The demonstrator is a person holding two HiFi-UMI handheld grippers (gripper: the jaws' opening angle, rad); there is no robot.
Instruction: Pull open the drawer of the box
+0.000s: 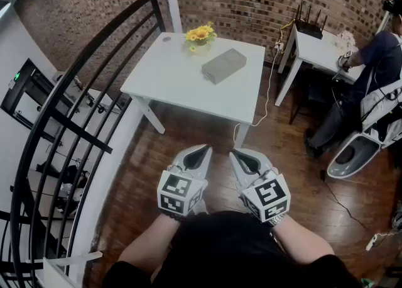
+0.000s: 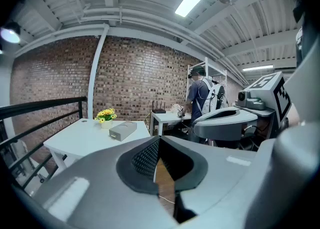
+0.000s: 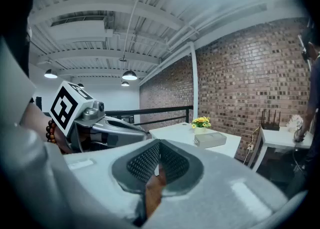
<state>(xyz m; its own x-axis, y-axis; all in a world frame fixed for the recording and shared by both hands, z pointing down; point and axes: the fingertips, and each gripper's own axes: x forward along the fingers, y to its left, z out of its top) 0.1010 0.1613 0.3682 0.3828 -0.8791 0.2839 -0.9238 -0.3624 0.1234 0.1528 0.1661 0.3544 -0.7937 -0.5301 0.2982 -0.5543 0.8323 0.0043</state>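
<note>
The grey box (image 1: 223, 65) lies on a white table (image 1: 169, 76) well ahead of me, its drawer pushed in. It also shows small in the left gripper view as the box (image 2: 122, 130) and in the right gripper view as the box (image 3: 210, 139). My left gripper (image 1: 205, 149) and right gripper (image 1: 233, 153) hang side by side over the wooden floor, short of the table and far from the box. Both point forward with jaws together and nothing between them, as the left gripper (image 2: 159, 140) and right gripper (image 3: 159, 145) show close up.
A pot of yellow flowers (image 1: 200, 35) stands behind the box. A black curved railing (image 1: 75, 104) runs along the left. To the right are a second white table (image 1: 320, 48) with a router (image 1: 309, 26), a seated person (image 1: 377, 60), and a cable (image 1: 267, 101) hanging to the floor.
</note>
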